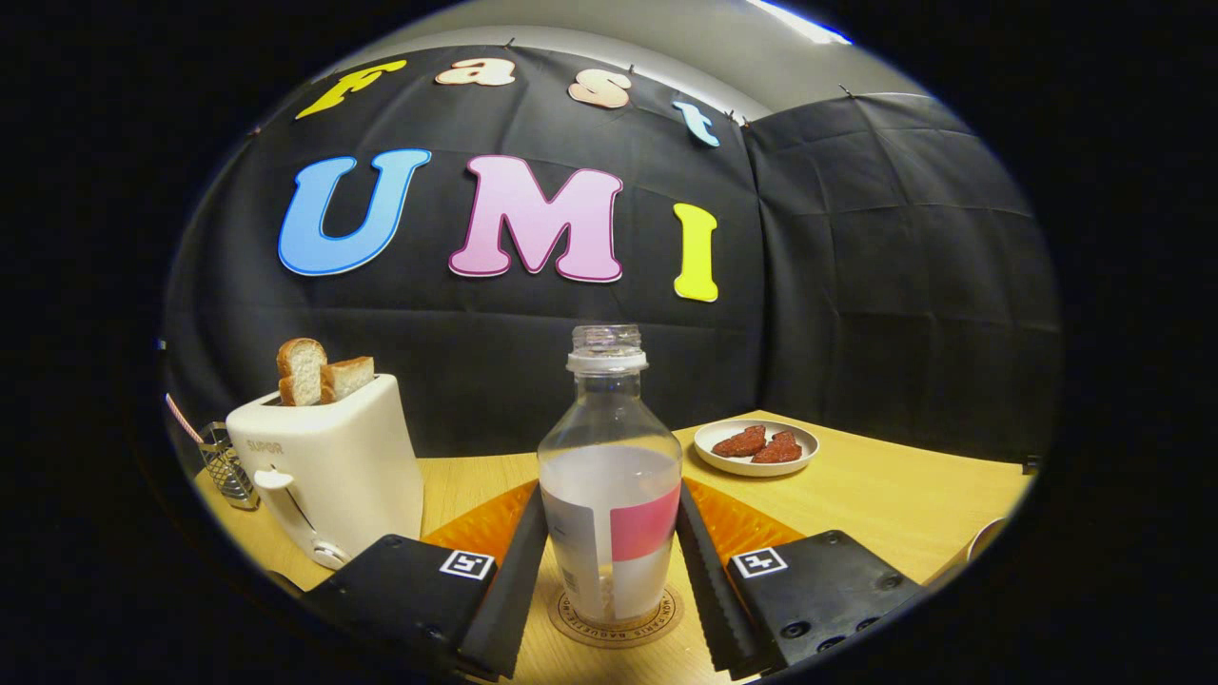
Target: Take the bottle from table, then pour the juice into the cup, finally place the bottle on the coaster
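The bottle (609, 485) stands upright on the round coaster (617, 620), cap off, with pale liquid filling roughly its lower half and a white and pink label around its body. The gripper (609, 571) has a finger on each side of the bottle, each finger right up against its wall; whether both are actually pressing or just resting beside it, I cannot tell. So the claw is open to about the bottle's width, with the bottle square between the fingers. The coaster sits on the wooden table (885, 495). Off to the left, near the fingers, there's a cream toaster (328, 466) with two slices of bread (322, 371) poking out of it. Beyond the bottle, to the right, a small white plate (756, 447) carries two reddish-brown pieces of food.
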